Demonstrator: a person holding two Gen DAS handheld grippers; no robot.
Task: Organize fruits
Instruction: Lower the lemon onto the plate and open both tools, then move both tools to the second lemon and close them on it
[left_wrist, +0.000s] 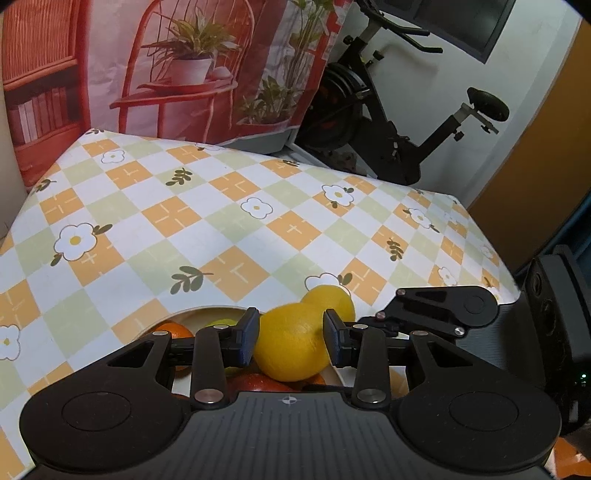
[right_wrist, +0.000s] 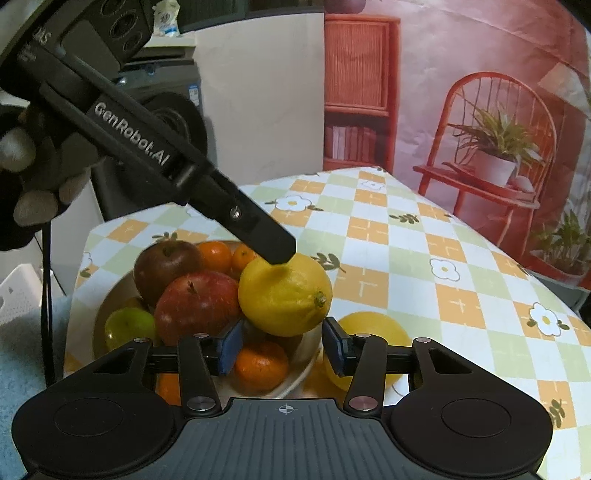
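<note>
Yellow lemon (left_wrist: 290, 345) clamped in tilted left gripper (left_wrist: 291, 338).

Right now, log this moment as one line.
left tongs: gripping lemon over bowl | right tongs: open, empty | second lemon: on tablecloth

Yellow lemon (right_wrist: 284, 293) atop fruit bowl (right_wrist: 295, 373)

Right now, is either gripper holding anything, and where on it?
The left gripper holds a lemon across its middle, above the fruit bowl. The right gripper is open below it, holding nothing.
</note>
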